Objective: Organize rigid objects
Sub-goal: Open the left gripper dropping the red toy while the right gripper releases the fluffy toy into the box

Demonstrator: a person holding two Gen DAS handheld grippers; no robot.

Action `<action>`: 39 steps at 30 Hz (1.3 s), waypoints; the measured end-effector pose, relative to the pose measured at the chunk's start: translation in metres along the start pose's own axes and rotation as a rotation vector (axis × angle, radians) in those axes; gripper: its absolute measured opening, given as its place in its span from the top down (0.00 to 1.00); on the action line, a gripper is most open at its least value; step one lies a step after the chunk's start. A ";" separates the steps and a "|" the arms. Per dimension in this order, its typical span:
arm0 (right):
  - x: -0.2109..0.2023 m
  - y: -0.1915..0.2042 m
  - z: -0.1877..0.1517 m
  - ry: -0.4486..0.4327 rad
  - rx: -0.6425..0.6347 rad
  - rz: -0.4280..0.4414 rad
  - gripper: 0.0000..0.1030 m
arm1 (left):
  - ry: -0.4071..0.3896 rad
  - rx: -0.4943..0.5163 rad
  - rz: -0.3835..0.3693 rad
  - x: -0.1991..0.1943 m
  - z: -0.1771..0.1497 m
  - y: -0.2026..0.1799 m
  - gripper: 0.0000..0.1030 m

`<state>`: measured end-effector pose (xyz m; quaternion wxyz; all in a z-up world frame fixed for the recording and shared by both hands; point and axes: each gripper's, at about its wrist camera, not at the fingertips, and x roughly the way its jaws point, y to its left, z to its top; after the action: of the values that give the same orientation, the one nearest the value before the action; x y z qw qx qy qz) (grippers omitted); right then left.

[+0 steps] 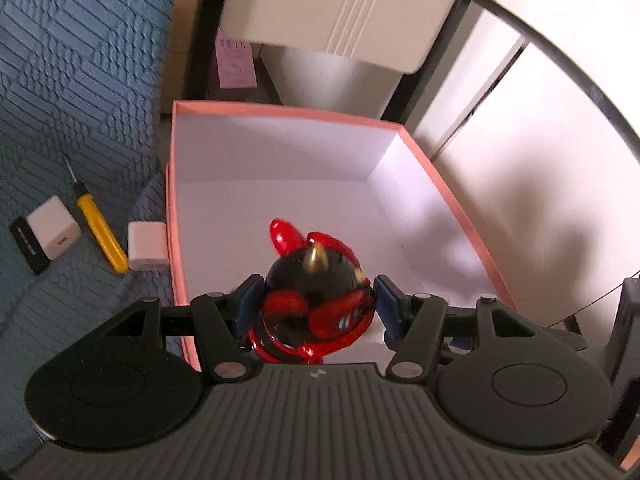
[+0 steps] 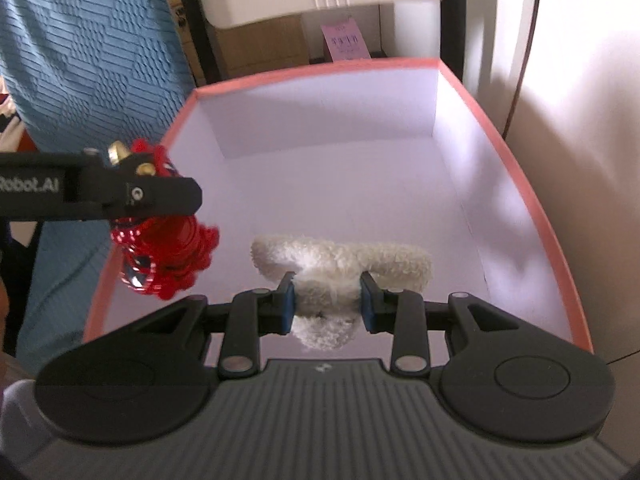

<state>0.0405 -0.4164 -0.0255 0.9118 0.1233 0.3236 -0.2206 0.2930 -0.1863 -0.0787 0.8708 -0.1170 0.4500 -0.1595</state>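
Left claw (image 1: pixel 316 308): blue pads clamped on either side of a glossy red-and-black toy figure with small gold horns (image 1: pixel 316 300), held above the near end of the open pink-rimmed cardboard box with a white interior (image 1: pixel 280 112). In the right wrist view the same figure (image 2: pixel 168 248) hangs at the box's left rim, gripped by the left claw (image 2: pixel 160 196) coming in from the left.

Right claw (image 2: pixel 327 300): closed on a fluffy white plush piece (image 2: pixel 340 264), pads pressed into the fleece on both sides. Plush sits over the near part of the box (image 2: pixel 540 208); whether it touches the box floor cannot be told.

Box floor beyond the held items shows bare white.

Left of the box, on the blue textured bedspread (image 1: pixel 80 80): a white cube charger (image 1: pixel 147 246) touching or just beside the box wall; a yellow-handled utility knife (image 1: pixel 98 228) next to it; a second white cube charger (image 1: pixel 54 226) resting against a small flat black block (image 1: pixel 28 246).

Beyond the box: a pale pink printed carton (image 1: pixel 235 62), standing under a white drawer unit (image 1: pixel 340 8).
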 end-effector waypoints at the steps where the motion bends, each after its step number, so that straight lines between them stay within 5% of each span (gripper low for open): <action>1: 0.003 -0.003 -0.001 0.007 0.008 0.000 0.66 | 0.009 0.000 0.004 0.004 -0.001 -0.001 0.36; 16: 0.000 -0.022 -0.003 0.018 0.041 -0.018 0.61 | -0.019 0.018 0.012 -0.005 -0.001 -0.015 0.35; 18: -0.009 -0.020 0.000 0.001 0.041 -0.022 0.54 | -0.035 0.011 0.006 -0.014 0.000 -0.014 0.35; 28: -0.072 0.014 0.025 -0.148 -0.004 0.003 0.41 | -0.174 -0.034 0.001 -0.092 -0.005 0.001 0.35; 39: -0.125 0.083 0.035 -0.243 -0.075 0.081 0.40 | -0.326 -0.047 0.014 -0.186 -0.024 0.027 0.35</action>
<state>0.0126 -0.3165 0.0890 0.9564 0.0744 0.2137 -0.1844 0.1764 -0.0918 0.0374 0.9304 -0.1588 0.3071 -0.1217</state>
